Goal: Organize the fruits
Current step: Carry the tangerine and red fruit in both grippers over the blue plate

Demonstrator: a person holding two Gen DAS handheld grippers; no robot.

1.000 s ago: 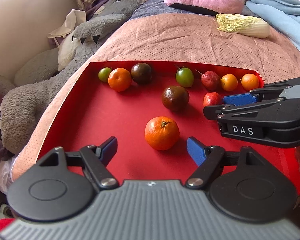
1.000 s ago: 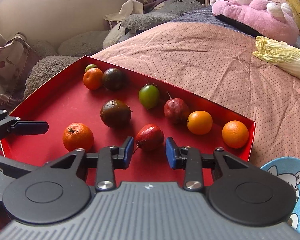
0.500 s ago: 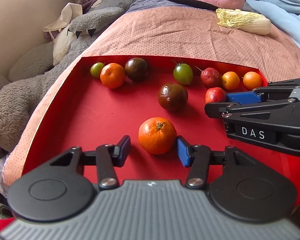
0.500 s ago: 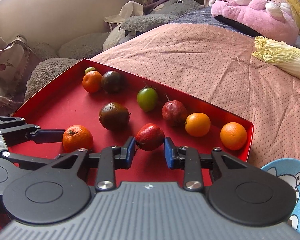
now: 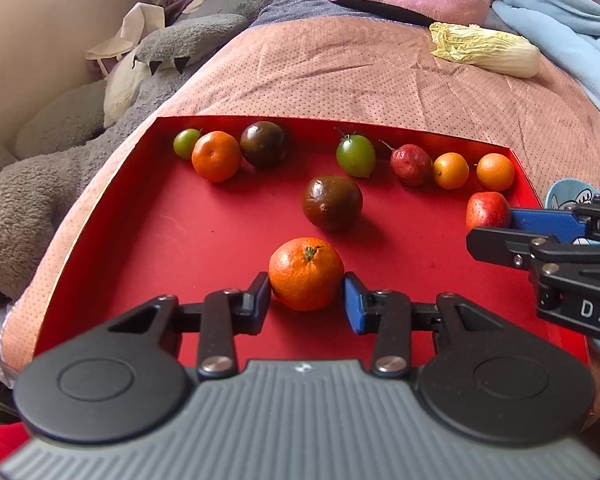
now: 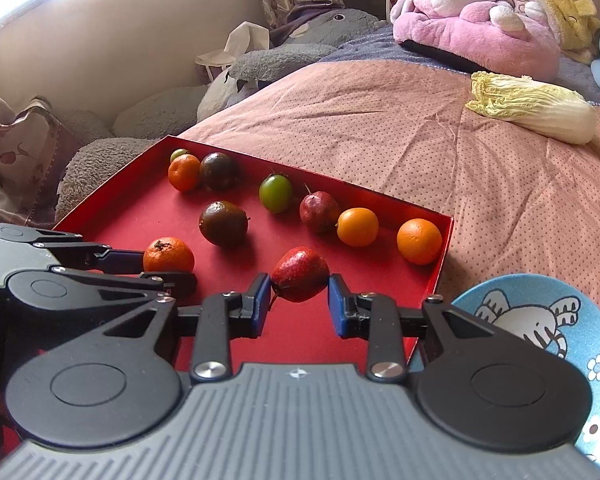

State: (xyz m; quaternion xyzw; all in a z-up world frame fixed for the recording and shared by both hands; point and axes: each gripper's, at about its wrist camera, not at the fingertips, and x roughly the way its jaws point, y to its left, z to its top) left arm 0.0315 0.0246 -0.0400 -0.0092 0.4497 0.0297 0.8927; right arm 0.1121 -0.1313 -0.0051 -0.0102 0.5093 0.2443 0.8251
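Note:
A red tray (image 5: 204, 232) (image 6: 148, 208) on the bed holds several fruits. My left gripper (image 5: 306, 300) is shut on a stemmed orange tangerine (image 5: 306, 274) (image 6: 168, 256) near the tray's front. My right gripper (image 6: 299, 300) is shut on a red fruit (image 6: 299, 274) (image 5: 487, 210) and holds it over the tray's right part. A dark brown fruit (image 5: 332, 202) (image 6: 223, 222) lies mid-tray. Along the far wall lie a small green fruit (image 5: 186, 143), a tangerine (image 5: 216, 156), a dark fruit (image 5: 264, 144), a green fruit (image 5: 356, 155), a dark red fruit (image 5: 410, 159) and two oranges (image 5: 451, 170) (image 5: 495, 171).
A blue bowl with a rabbit drawing (image 6: 540, 320) stands right of the tray on the pink bedspread (image 6: 440, 128). A napa cabbage (image 6: 536, 106) lies farther back. Grey plush toys (image 5: 80, 128) line the left side, a pink plush (image 6: 480, 24) lies at the back.
My left gripper closed on the tangerine. My right gripper, shut on the red fruit, moved it right, toward the tray's right edge and the blue bowl.

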